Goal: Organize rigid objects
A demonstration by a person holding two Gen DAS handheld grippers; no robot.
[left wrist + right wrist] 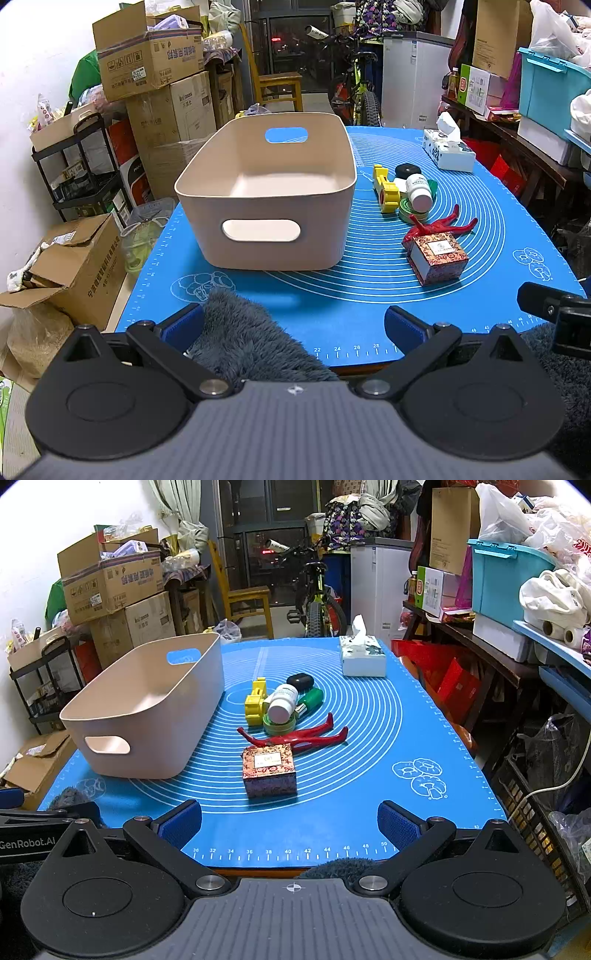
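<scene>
An empty beige bin [266, 192] [147, 709] stands on the blue mat [351, 295] [351, 775]. Right of it lies a cluster: a patterned red box [436, 258] [269, 771], a red coral-shaped piece [443, 225] [306, 736], a white bottle [419, 192] [282, 703], a yellow toy [384, 188] [255, 703], a green tape roll [410, 212] [279, 725], a green object [310, 701] and a black case [408, 170] [300, 681]. My left gripper [295, 325] is open, empty, at the mat's near edge before the bin. My right gripper [290, 825] is open, empty, at the near edge before the box.
A tissue box [448, 149] [362, 657] stands at the mat's far right. Grey fuzzy fabric [243, 339] lies under the left gripper. Cardboard boxes [147, 59] and a black cart [85, 173] crowd the left; a cluttered shelf [517, 657] lines the right.
</scene>
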